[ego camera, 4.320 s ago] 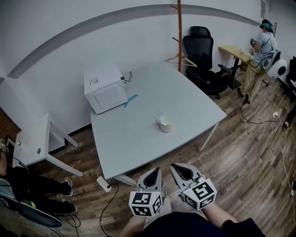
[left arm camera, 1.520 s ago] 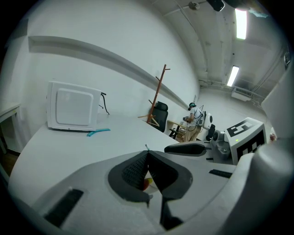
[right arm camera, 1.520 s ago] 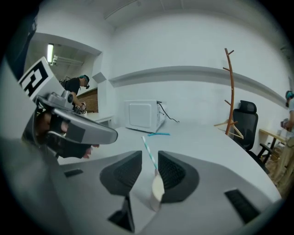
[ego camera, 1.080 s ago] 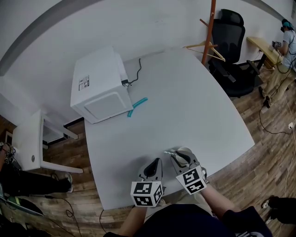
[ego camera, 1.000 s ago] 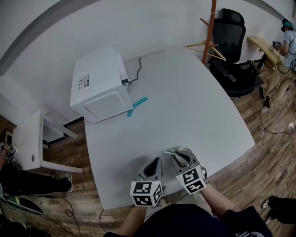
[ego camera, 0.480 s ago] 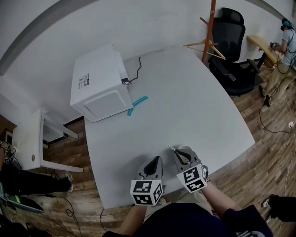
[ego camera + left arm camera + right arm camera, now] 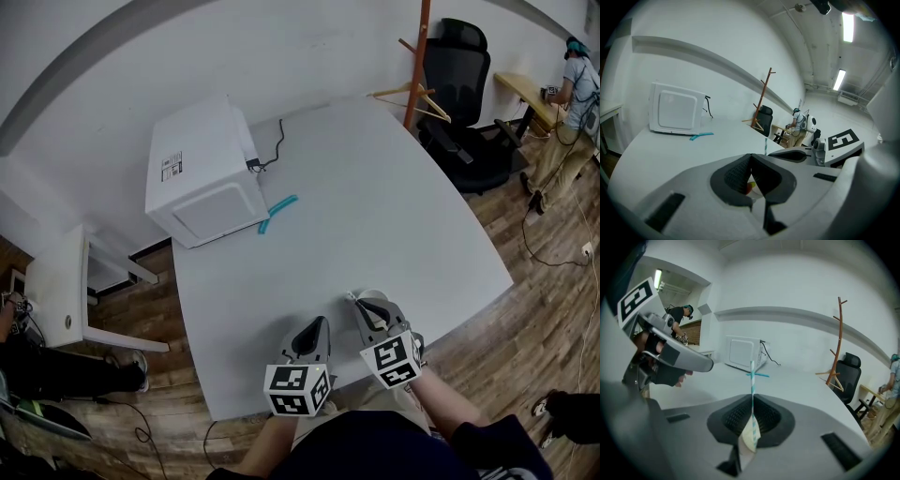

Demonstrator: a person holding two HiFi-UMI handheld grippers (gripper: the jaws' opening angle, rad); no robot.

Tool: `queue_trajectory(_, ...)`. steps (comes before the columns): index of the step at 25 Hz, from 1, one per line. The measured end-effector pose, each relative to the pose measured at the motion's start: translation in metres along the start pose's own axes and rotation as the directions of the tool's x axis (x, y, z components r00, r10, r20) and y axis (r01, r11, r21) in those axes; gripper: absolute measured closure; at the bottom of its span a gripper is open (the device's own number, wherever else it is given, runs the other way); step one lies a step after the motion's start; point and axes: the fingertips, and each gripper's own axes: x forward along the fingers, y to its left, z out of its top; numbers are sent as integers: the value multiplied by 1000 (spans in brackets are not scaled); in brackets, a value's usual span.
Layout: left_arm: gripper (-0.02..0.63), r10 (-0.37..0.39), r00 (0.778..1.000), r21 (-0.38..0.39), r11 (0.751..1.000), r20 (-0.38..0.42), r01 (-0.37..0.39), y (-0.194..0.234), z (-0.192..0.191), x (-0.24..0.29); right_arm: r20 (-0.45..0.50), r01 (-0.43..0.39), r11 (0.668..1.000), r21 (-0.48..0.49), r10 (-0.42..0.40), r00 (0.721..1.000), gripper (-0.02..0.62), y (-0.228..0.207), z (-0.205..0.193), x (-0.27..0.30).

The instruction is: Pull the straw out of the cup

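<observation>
Straw (image 7: pixel 752 373) stands upright, its lower end apparently in the cup (image 7: pixel 372 295) near the counter's (image 7: pixel 375 197) front edge. Grasp made; the pull-out itself is not yet done. Right tool (image 7: pixel 752 404) clamped on the straw. Left tool (image 7: pixel 750 160) alongside, tips together, apparently holding nothing.

The pale table (image 7: pixel 394 197) stands on a wood floor (image 7: pixel 525 309). A white microwave (image 7: pixel 202 173) sits at its far left corner, a black cable (image 7: pixel 280 142) trailing behind, a teal strip (image 7: pixel 276 210) just beside it (maybe touching). A cup (image 7: pixel 372 296) stands near the front edge.
</observation>
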Motion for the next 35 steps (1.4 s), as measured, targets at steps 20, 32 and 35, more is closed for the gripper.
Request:
queue_trajectory(20, 591, -16, 1000, 6, 1000, 11, 16, -8, 2, -16, 16, 44, 999, 18, -44, 999, 560, 1, 2, -22)
queue_trajectory(32, 591, -58, 998, 21, 998, 4, 58, -27, -4, -34, 27, 103, 990, 100, -106, 994, 519, 5, -11, -56)
queue_trajectory(35, 590, -69, 998, 29, 997, 0, 69, -32, -7, -40, 17, 113, 989, 99, -115, 993, 497, 10, -16, -64)
